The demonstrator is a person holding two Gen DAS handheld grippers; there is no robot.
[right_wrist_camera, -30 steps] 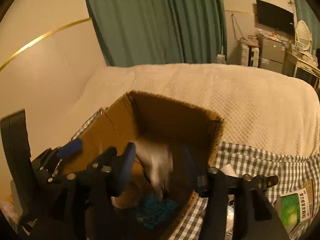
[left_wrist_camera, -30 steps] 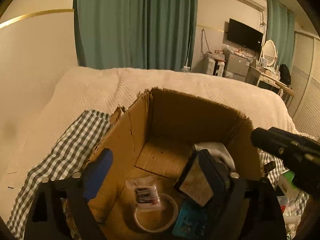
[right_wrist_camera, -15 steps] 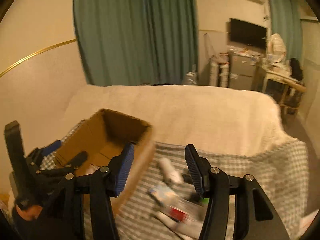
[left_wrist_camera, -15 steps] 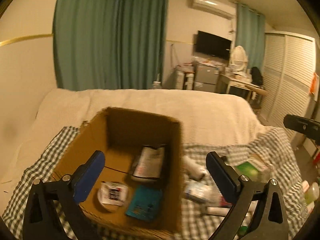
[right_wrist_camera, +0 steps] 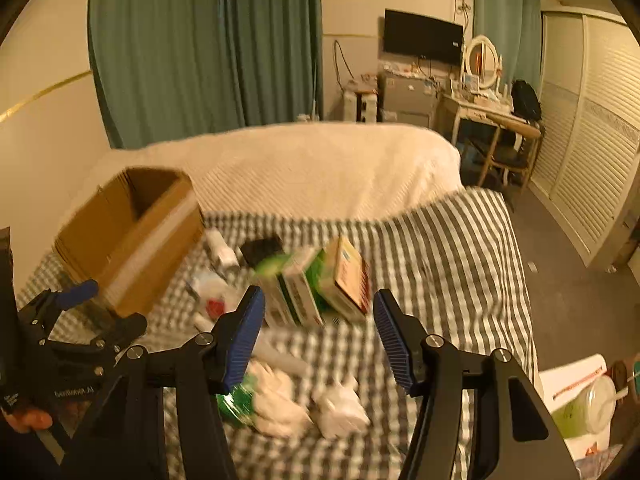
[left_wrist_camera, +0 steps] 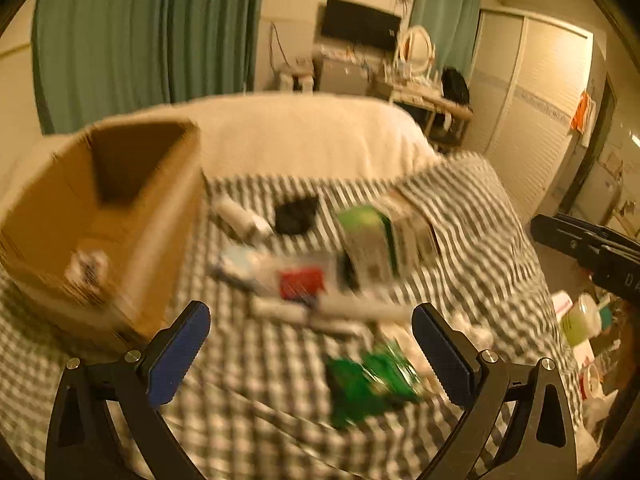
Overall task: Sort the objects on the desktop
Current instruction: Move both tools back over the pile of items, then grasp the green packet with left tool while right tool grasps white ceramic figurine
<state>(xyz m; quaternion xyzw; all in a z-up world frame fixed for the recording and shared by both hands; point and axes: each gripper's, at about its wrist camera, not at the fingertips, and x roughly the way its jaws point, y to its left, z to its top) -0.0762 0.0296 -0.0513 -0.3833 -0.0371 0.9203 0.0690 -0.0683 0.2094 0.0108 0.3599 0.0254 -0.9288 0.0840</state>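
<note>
Holding a gripper in each hand, we hovered both above the checked cloth (right_wrist_camera: 448, 248) with nothing in either. Our left gripper (left_wrist_camera: 310, 340) had its blue pads spread as wide as they go, having just finished opening, with only blurred cloth and clutter showing in the gap. Our right gripper (right_wrist_camera: 318, 334) stood partly apart, its jaws having just opened a little further, and no thing sat between them either; in its view the left gripper appeared at the far left edge.

Just beyond the right gripper's fingertips lay a leaning stack of green and white boxes (right_wrist_camera: 316, 284), one with an orange and red face. Nearer us, below the pads, were crumpled white wrappers (right_wrist_camera: 340, 408) and a green packet (right_wrist_camera: 236, 400). From the left view, that packet (left_wrist_camera: 372, 384) lay between the pads, and past it a red and white pack (left_wrist_camera: 300, 282) beside long white tubes (left_wrist_camera: 280, 310). A black pouch (left_wrist_camera: 296, 214) and a white bottle (left_wrist_camera: 240, 216) lay farther off, near the carton.

The open carton (left_wrist_camera: 132, 240) stood on the cloth at the left, with a small item inside too blurred to name. Behind it stretched a cream bedspread (right_wrist_camera: 312, 168), then green curtains (right_wrist_camera: 200, 40), a wall television (right_wrist_camera: 422, 38) and a dressing table (right_wrist_camera: 488, 108). A drink cup (right_wrist_camera: 586, 408) stood at the lower right, off the bed.
</note>
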